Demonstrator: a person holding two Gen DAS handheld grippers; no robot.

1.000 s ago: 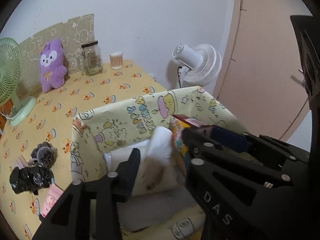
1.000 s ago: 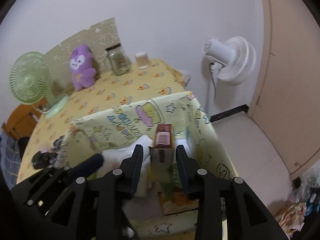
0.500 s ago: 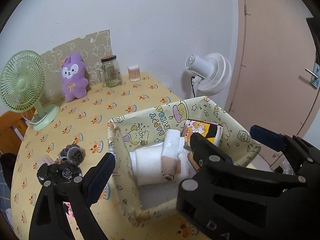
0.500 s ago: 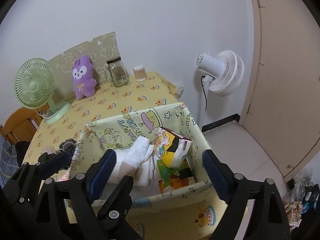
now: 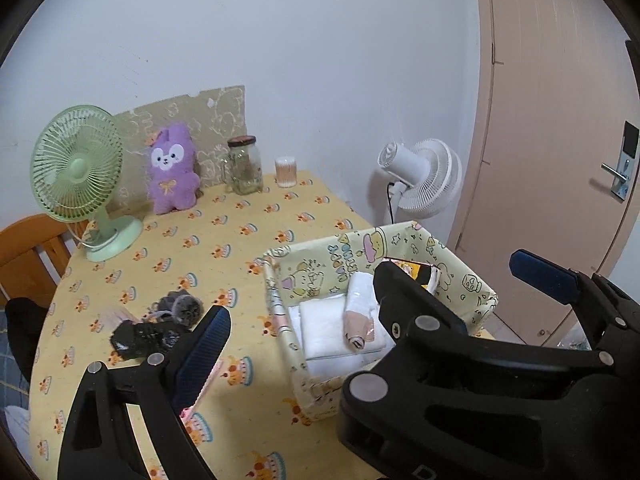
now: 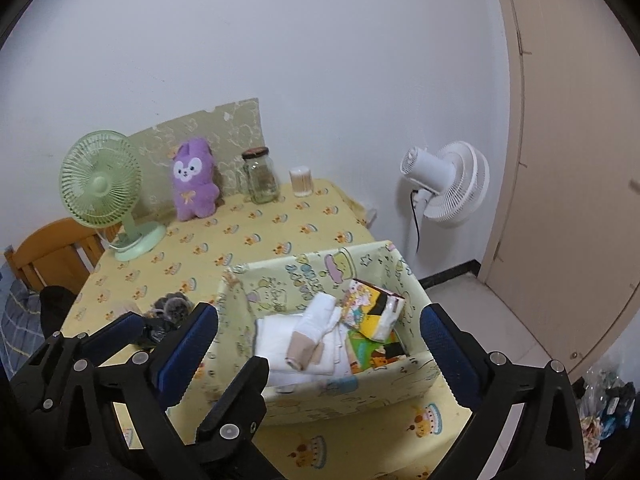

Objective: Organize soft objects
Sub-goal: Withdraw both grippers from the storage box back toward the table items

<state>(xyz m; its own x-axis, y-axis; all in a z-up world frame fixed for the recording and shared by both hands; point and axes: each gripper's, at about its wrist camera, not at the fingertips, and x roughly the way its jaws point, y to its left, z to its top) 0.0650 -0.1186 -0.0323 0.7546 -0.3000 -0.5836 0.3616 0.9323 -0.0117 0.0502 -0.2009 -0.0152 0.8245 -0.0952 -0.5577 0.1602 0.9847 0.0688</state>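
A yellow cartoon-print fabric bin (image 6: 304, 276) (image 5: 468, 276) sits at the table's near right corner. Inside lie folded white cloths (image 6: 280, 336) (image 5: 324, 328), a rolled white-and-beige sock (image 6: 308, 336) (image 5: 358, 320) and colourful tissue packs (image 6: 372, 312). My right gripper (image 6: 320, 344) is open and empty above the bin's front. My left gripper (image 5: 300, 312) is open and empty, left of the bin. A grey pom-pom item (image 5: 180, 306) (image 6: 170, 306) and a black crumpled item (image 5: 140, 338) lie on the table left of the bin. A purple plush (image 5: 172, 172) (image 6: 194, 180) stands at the back.
A green desk fan (image 5: 80, 172) stands back left, with a glass jar (image 5: 244, 168) and a cotton-swab pot (image 5: 286, 166) at the back. A pink packet (image 5: 200, 392) lies under my left finger. A wooden chair (image 5: 28, 252), white floor fan (image 5: 420, 180) and door (image 5: 560, 120) surround the table.
Both grippers opened, let go of the sock roll and the tissue pack in the bin, and pulled back and up. The bin now looks smaller and farther.
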